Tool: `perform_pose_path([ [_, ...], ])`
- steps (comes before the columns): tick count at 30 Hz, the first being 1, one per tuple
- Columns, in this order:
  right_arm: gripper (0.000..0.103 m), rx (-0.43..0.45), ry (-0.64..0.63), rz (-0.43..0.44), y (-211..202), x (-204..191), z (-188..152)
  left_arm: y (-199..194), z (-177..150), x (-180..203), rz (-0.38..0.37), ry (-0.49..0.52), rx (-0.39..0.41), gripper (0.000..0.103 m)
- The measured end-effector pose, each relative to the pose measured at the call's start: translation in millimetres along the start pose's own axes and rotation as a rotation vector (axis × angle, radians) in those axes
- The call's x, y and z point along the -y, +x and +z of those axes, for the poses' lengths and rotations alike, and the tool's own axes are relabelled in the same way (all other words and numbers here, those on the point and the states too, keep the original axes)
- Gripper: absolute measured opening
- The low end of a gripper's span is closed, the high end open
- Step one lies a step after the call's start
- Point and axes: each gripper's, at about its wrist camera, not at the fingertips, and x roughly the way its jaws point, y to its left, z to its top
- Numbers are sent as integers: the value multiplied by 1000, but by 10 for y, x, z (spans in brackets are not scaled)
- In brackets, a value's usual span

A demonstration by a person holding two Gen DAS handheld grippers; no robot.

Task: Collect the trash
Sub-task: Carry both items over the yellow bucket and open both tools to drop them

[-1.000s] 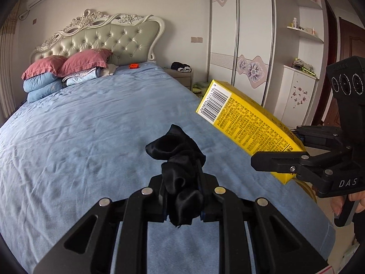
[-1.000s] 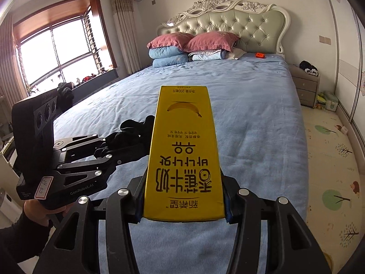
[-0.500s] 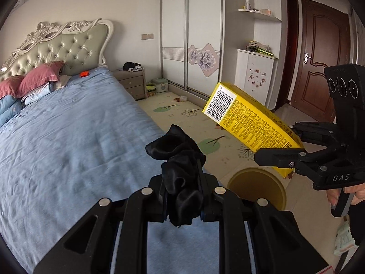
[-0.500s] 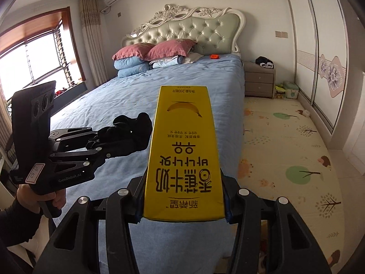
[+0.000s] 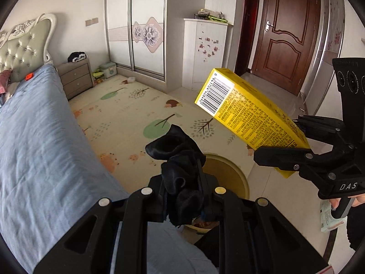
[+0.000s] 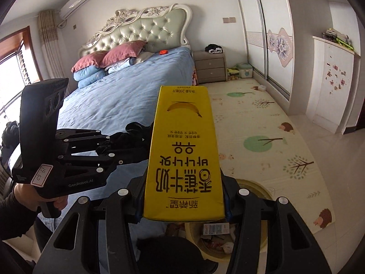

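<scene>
Jaws of the right gripper [image 6: 184, 205] are clamped tight on a yellow milk carton [image 6: 183, 157], which is gripped at its lower end and pointed forward and up, banana picture at the far end. Seen from the left wrist camera, that same carton [image 5: 248, 123] is tilted, barcode end highest, held in the air above the floor mat [image 5: 127, 114]. Jaws of the left gripper [image 5: 183, 196] are pressed shut on a crumpled black cloth [image 5: 180, 159], its bunched top sticking up past the tips. Both items are carried aloft, close side by side, the cloth to the left of the carton. Directly below and just beyond them, a round yellow trash bin [image 5: 237, 178] is seen on the floor; from the right wrist camera its rim [image 6: 260, 189] is visible, with paper scraps and wrappers inside. A blue-covered bed [image 6: 127, 93] is seen to the left, with pillows [image 6: 107, 59] stacked at the tufted headboard [image 6: 141, 32]. A dark wooden door [image 5: 289, 29] is visible beyond.
</scene>
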Motion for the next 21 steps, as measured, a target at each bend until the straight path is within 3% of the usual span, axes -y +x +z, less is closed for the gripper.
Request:
perform_pose_path([
  [8, 49, -55, 111, -57, 40, 544, -389, 661, 24, 323, -79, 16, -122, 20],
  [13, 49, -82, 160, -88, 89, 788, -520, 898, 78, 491, -99, 45, -157, 21],
  [16, 49, -94, 178, -104, 132, 890, -552, 1060, 109, 511, -108, 35, -194, 28],
  [17, 49, -102, 181, -111, 159, 923, -555, 1098, 112, 472, -109, 21, -208, 44],
  [18, 51, -110, 187, -123, 192, 971, -567, 1153, 116, 436, -96, 5, -215, 77],
  [19, 65, -120, 190, -134, 229, 1009, -577, 1184, 109, 407, -56, -7, -209, 93],
  [20, 76, -127, 193, -150, 274, 1042, -601, 1204, 107, 377, -6, -15, -191, 99],
  [21, 76, -136, 198, -159, 325, 1071, -637, 1241, 98, 340, 22, -23, -195, 99],
])
